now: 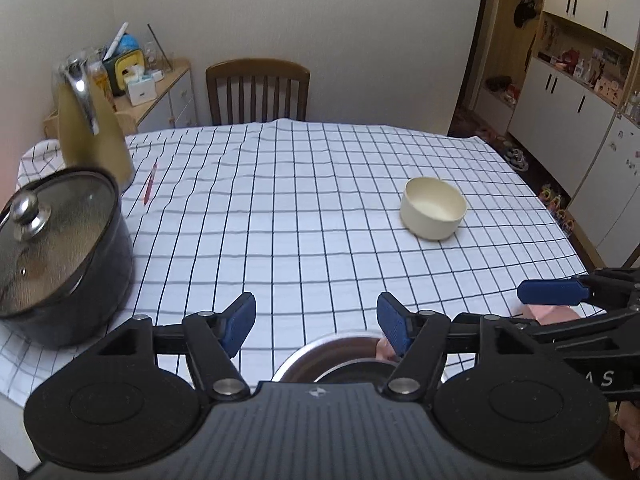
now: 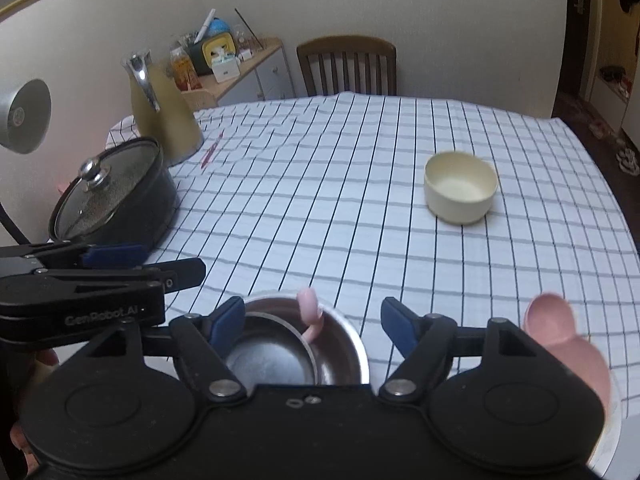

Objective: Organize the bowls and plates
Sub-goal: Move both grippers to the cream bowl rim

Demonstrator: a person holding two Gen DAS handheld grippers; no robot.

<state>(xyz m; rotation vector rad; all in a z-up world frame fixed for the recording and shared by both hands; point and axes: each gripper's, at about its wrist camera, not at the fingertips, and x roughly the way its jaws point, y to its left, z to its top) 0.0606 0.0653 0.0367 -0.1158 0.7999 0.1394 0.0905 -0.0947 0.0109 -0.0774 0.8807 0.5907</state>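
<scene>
A steel bowl (image 2: 288,344) with a pink spoon (image 2: 310,314) standing in it sits at the near table edge, also low in the left wrist view (image 1: 340,354). My right gripper (image 2: 314,326) is open, its fingers either side of the bowl from above. My left gripper (image 1: 316,320) is open just above the bowl's far rim and shows at the left of the right wrist view (image 2: 114,256). A cream bowl (image 1: 434,208) (image 2: 460,186) stands empty at the right middle of the table. A pink plate or scoop (image 2: 560,344) lies at the near right, partly hidden.
A black lidded pot (image 1: 60,256) (image 2: 116,196) and a tan jug (image 1: 92,128) (image 2: 164,120) stand at the left. A red pen (image 1: 150,184) lies beside them. A wooden chair (image 1: 258,92) is at the far edge of the checked tablecloth (image 1: 300,200).
</scene>
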